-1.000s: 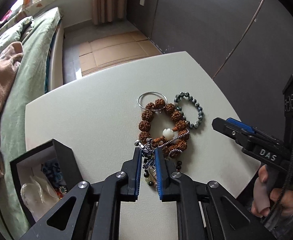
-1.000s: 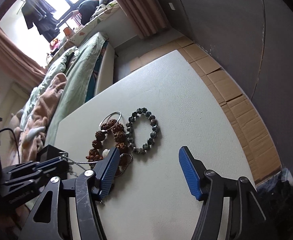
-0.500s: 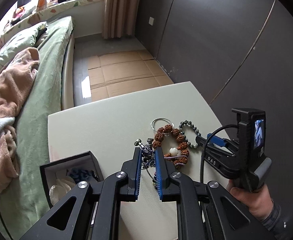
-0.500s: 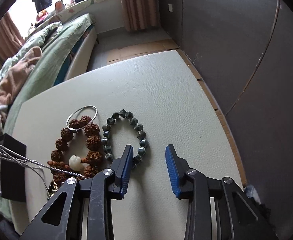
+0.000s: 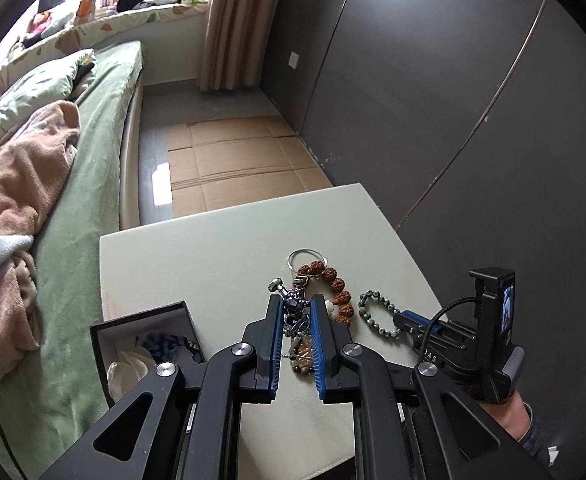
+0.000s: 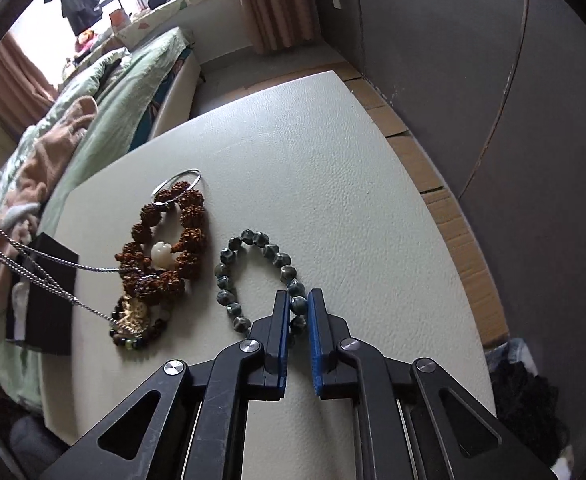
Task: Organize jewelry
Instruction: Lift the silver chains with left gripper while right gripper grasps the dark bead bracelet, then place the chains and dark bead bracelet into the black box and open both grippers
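My left gripper [image 5: 296,300] is shut on a silver chain necklace [image 5: 293,308] with dark charms and holds it above the white table [image 5: 213,264]. Its chain [image 6: 45,276] trails across the right wrist view. My right gripper [image 6: 298,300] is shut on the grey-green bead bracelet [image 6: 253,264], which lies on the table; it also shows in the left wrist view [image 5: 377,316]. A brown rudraksha bead bracelet [image 6: 165,240] with a white bead lies left of it, with a thin silver bangle [image 6: 177,186] at its far end and a dark bead bracelet [image 6: 137,328] at its near end.
An open black jewelry box [image 5: 145,344] with blue and white pieces inside stands at the table's left front. A bed [image 5: 65,160] with green bedding runs along the left. A dark wall [image 5: 453,120] is to the right, with cardboard [image 5: 233,164] on the floor beyond the table.
My left gripper has lifted higher with the necklace. My right gripper has moved onto the grey-green bracelet and closed from wide open to shut on its beads.
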Available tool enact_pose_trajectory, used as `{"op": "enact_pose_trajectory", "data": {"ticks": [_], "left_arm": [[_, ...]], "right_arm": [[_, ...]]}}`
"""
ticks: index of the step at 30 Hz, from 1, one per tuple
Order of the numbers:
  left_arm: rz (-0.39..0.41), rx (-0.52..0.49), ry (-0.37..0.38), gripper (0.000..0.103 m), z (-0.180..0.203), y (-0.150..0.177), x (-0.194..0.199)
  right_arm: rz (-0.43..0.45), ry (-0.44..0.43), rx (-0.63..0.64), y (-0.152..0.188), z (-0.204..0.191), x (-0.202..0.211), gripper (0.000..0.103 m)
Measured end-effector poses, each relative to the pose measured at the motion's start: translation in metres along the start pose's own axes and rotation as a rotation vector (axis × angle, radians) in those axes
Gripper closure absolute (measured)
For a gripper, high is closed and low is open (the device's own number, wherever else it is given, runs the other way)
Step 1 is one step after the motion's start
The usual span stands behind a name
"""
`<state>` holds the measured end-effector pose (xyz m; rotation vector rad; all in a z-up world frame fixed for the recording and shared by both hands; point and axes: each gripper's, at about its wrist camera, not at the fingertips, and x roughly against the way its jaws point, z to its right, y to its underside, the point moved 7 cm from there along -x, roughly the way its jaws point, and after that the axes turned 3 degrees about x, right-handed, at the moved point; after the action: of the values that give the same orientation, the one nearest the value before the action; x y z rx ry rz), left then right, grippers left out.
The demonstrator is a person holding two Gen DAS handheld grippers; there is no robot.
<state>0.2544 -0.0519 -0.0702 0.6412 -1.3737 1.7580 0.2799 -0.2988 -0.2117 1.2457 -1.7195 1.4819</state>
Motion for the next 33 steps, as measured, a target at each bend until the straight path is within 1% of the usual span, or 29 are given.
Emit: {"op": "enact_pose_trajectory", "data": {"ticks": [3, 8, 13, 20, 24, 29, 33], "left_arm": [[0.029, -0.005, 0.008, 0.09, 0.003, -0.005, 0.013], [0.086, -0.007, 0.03, 0.09, 0.008, -0.015, 0.039], [0.138, -0.011, 0.043, 0.09, 0.01, -0.026, 0.066], [0.21, -0.018, 0.024, 0.09, 0.001, -0.035, 0.1], [0.244, 0.006, 0.014, 0.09, -0.012, -0.037, 0.118], [0.268, 0.028, 0.006, 0.09, -0.025, -0.035, 0.134], [0.291, 0.041, 0.013, 0.09, -0.029, -0.034, 0.149]], "right_arm": [[0.026, -0.097, -0.053, -0.002, -0.002, 0.013, 0.093], [0.076, -0.189, -0.069, -0.011, -0.013, 0.04, 0.093], [0.125, -0.245, -0.047, -0.03, -0.04, 0.062, 0.093], [0.18, -0.323, 0.013, -0.051, -0.091, 0.088, 0.093], [0.189, -0.401, 0.032, -0.056, -0.12, 0.098, 0.093], [0.194, -0.439, 0.077, -0.057, -0.154, 0.1, 0.093], [0.186, -0.453, 0.103, -0.057, -0.173, 0.097, 0.093]]}}
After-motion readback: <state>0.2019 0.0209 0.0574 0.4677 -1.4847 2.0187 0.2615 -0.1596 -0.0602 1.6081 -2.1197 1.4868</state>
